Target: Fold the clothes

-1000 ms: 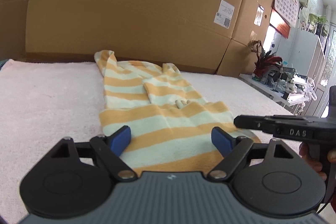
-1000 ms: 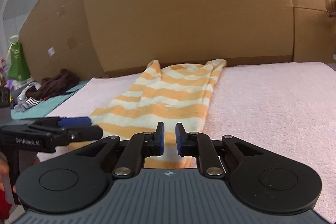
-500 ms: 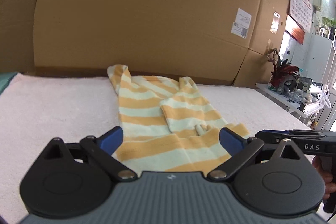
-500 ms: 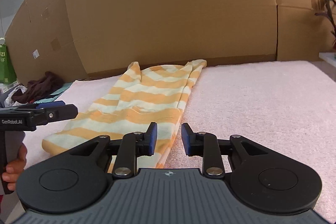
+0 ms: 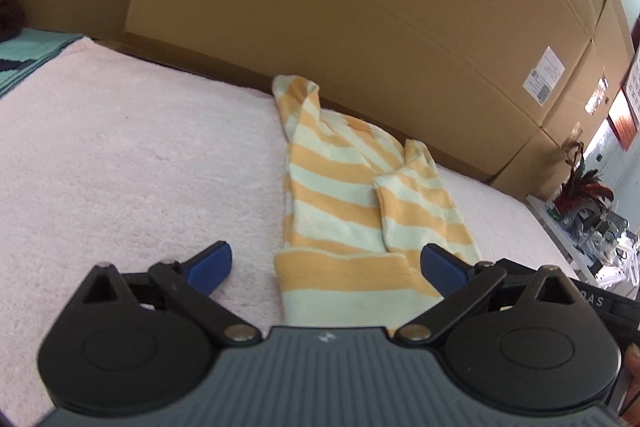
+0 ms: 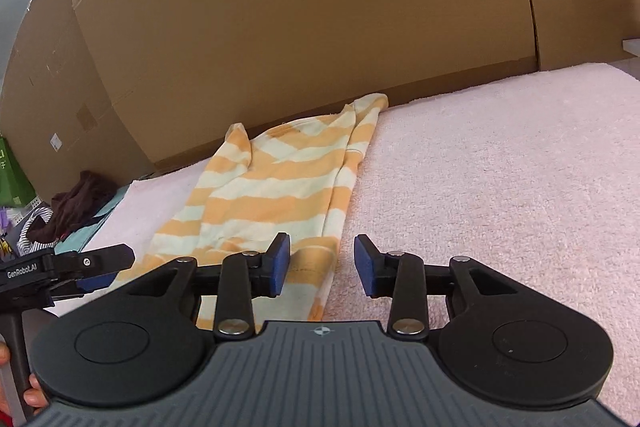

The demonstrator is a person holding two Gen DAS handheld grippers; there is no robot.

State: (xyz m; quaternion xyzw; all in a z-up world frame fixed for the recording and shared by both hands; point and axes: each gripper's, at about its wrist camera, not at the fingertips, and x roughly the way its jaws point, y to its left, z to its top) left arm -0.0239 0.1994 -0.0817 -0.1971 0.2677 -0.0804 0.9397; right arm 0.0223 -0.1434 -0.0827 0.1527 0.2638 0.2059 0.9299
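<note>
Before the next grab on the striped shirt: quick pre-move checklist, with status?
1. left gripper empty, jaws wide: ok.
2. right gripper empty, jaws opening: ok.
3. striped shirt flat on the pink towel, sleeve folded in: ok.
4. Near hem between the left fingers' line: ok.
5. Right gripper over the shirt's right edge: ok.
6. Pads touching cloth: cannot tell.

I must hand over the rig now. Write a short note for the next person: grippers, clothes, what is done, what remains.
Left gripper: wide open, holds nothing.
Right gripper: jaws opening, nothing gripped; the hem lies under them.
Striped shirt: flat on the pink towel, both sides and one sleeve already folded in to a narrow strip.
Left to do: fold the strip lengthwise. A dark clothes pile waits beyond the towel.
</note>
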